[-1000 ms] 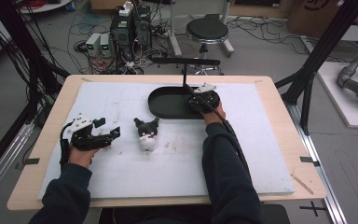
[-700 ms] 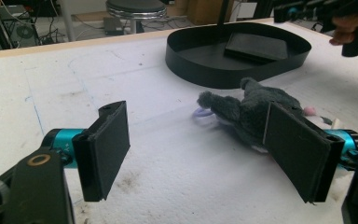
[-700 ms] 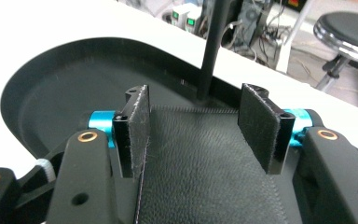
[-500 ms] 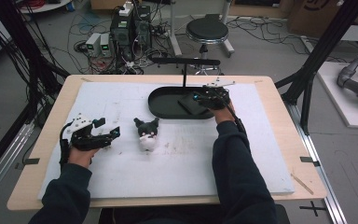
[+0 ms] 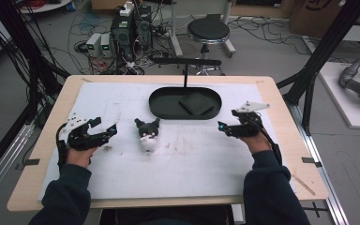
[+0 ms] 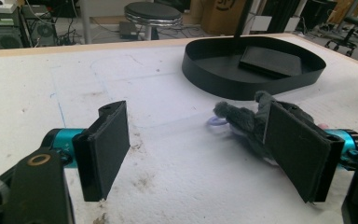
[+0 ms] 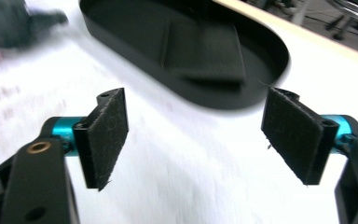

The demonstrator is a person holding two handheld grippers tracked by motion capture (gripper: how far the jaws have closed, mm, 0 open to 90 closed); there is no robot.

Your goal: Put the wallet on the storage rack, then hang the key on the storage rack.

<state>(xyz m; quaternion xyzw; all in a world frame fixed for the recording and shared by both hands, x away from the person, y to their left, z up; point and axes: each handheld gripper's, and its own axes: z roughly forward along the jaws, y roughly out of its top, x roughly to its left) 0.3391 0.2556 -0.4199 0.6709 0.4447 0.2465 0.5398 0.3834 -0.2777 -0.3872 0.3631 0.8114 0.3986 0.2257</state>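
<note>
A small plush toy (image 5: 146, 135), dark grey and white, lies on the white mat left of centre. A black oval tray (image 5: 168, 111) sits at the back middle with a flat dark square piece (image 5: 196, 104) inside. My left gripper (image 5: 105, 131) rests open on the mat left of the toy; in the left gripper view the toy (image 6: 242, 122) lies just beyond the right jaw, apart from the pads. My right gripper (image 5: 225, 127) hovers right of and nearer than the tray. Its jaws have just been opening and nothing is between them. The right gripper view shows the tray (image 7: 279, 56) and the piece (image 7: 200, 51) ahead.
A thin post with a black crossbar (image 5: 186, 61) rises from the tray's far side. The white mat (image 5: 187, 159) covers most of the wooden table (image 5: 304, 168). Cables, computer boxes and a stool (image 5: 208, 31) stand on the floor behind.
My right gripper has pulled back from over the tray, moving right and toward the person, with its jaws spread wider. The flat dark piece stays in the tray. The left gripper has kept still.
</note>
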